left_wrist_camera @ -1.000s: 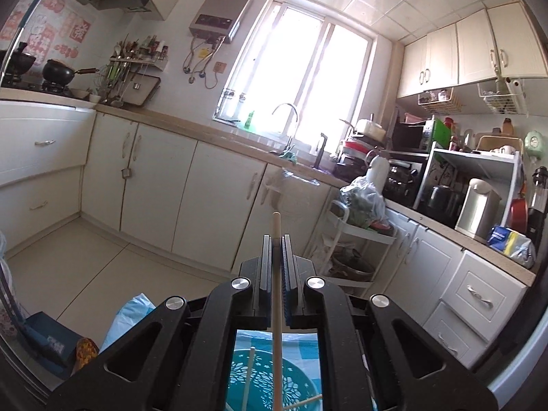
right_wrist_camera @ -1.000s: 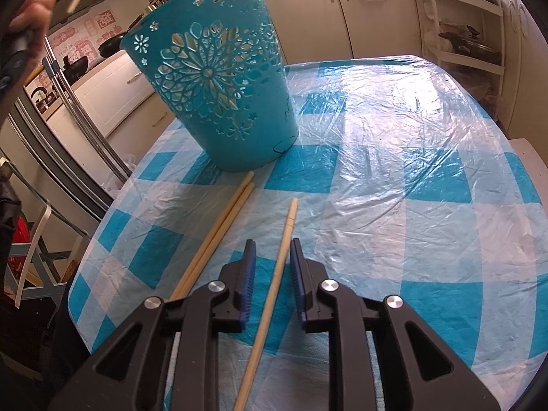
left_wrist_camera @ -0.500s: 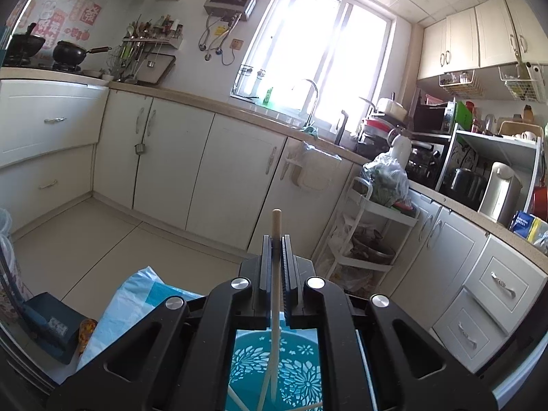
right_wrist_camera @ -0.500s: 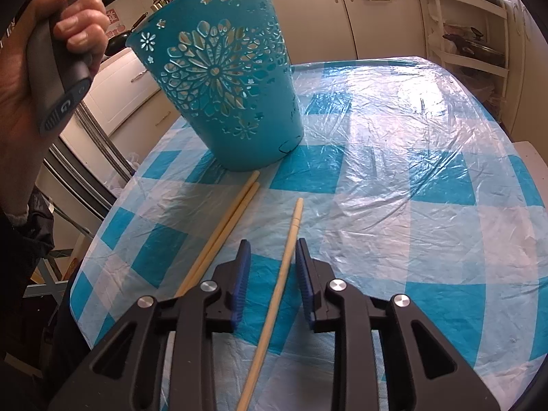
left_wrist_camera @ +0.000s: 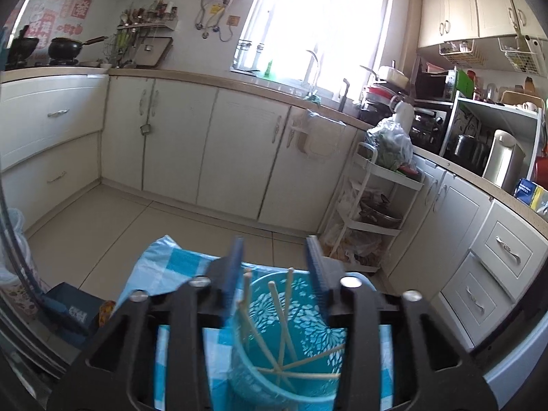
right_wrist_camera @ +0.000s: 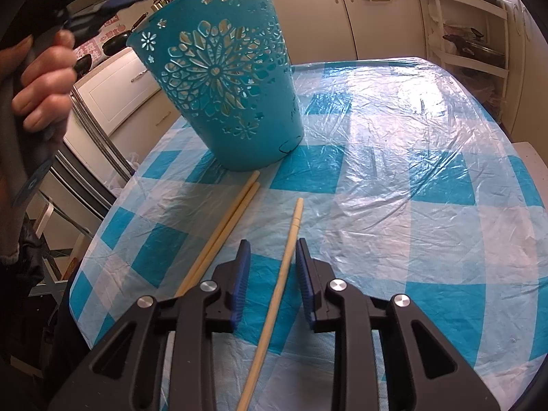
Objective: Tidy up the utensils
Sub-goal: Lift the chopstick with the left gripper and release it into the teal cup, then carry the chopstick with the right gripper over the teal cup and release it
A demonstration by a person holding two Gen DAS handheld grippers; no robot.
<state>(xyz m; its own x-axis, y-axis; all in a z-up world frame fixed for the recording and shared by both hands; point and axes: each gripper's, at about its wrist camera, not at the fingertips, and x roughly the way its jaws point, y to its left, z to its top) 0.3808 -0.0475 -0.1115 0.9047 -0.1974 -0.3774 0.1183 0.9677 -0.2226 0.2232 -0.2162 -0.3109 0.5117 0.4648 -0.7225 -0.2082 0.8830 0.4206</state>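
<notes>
Teal plastic, punched through with flower cut-outs, fills the bottom of my left wrist view: the round utensil bucket (left_wrist_camera: 291, 352) sits right under my left gripper (left_wrist_camera: 277, 267). Half a second ago those blue pads were clamped on a pale wooden chopstick; now the jaws stand wide apart and hold nothing, and several thin chopsticks (left_wrist_camera: 284, 328) lean crossed inside the bucket. I judge that one delivered.

From the right wrist, the same bucket (right_wrist_camera: 222, 82) stands near the far left edge of the table, on a crinkled, glossy blue-and-white checked plastic cloth (right_wrist_camera: 411, 171). My right gripper (right_wrist_camera: 270, 274) is partly open, straddling a single smooth wooden chopstick (right_wrist_camera: 284, 263) without squeezing it. A pair of chopsticks (right_wrist_camera: 226, 229) lies touching just left of it, tips almost at the bucket's base. Three remain to collect.
</notes>
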